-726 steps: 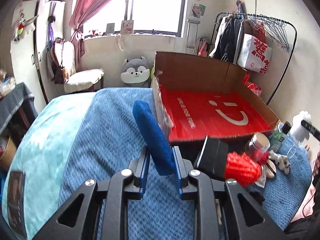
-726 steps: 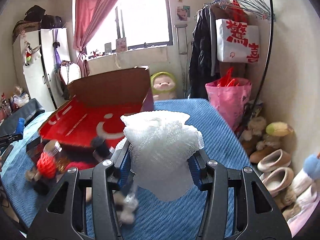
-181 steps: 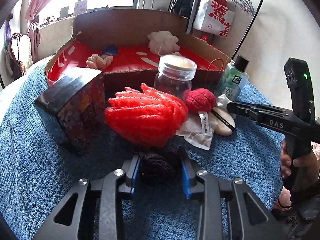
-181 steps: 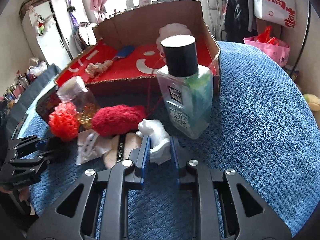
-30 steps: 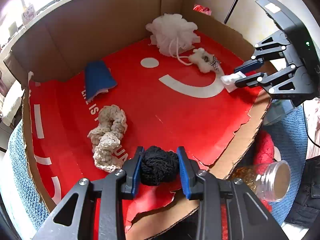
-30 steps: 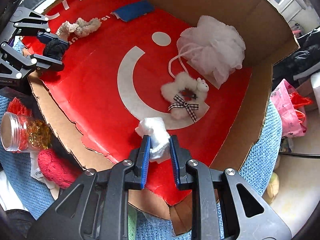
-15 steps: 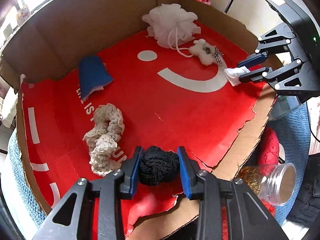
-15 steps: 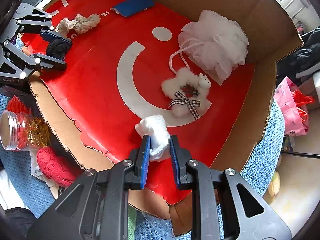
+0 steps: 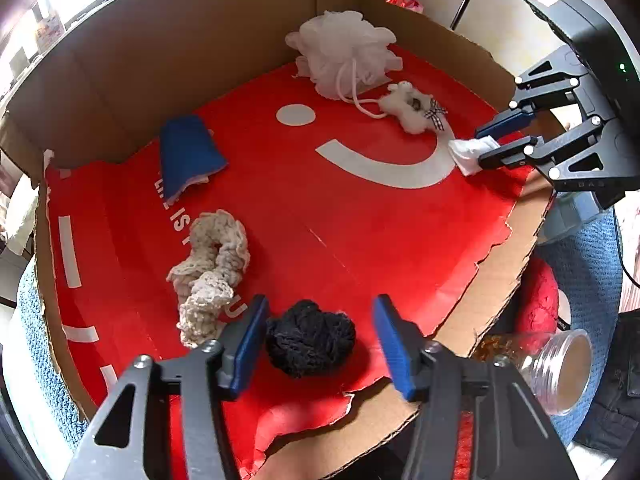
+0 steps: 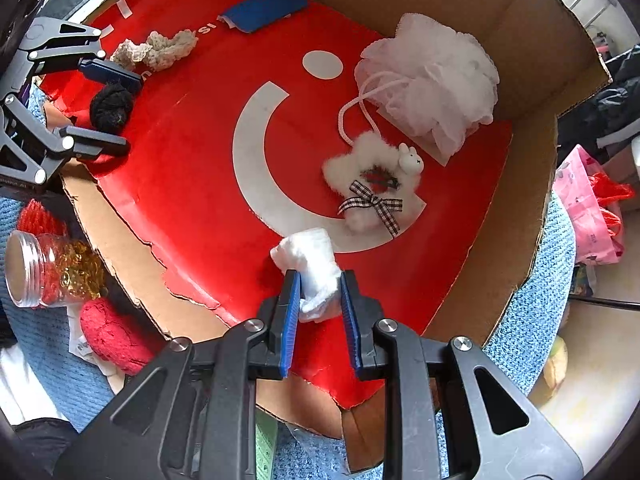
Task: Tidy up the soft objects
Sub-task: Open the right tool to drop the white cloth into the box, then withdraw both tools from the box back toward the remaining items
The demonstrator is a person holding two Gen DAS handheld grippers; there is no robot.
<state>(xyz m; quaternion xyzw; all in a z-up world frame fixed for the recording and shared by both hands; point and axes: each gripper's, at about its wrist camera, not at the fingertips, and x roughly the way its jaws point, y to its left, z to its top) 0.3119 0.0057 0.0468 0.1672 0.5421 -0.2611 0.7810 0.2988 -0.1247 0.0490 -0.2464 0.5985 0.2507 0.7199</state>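
Releasing is the step in hand on both sides, judged from how things lie inside the open cardboard box with the red printed floor [image 9: 360,216]. The left gripper [image 9: 320,336] has just been opening: its blue pads stand apart, and the black crocheted yarn ball [image 9: 310,338] sits on the red floor between them, close against the left-hand pad and clear of the other, near the torn front edge. To finish cleanly, that gripper should lift straight up, so neither pad drags the ball toward the ragged edge. The right gripper [image 10: 320,294] is clamped on the small white fluffy toy [image 10: 310,272], whose free end rests on or just above the floor beside the white furry wreath with the checked bow [image 10: 370,184]. It should open only once the toy is fully down, and well inside the edge. The white mesh bath pouf [image 9: 344,52], folded blue cloth [image 9: 188,156] and cream crocheted scrunchie [image 9: 212,268] already lie in the box.
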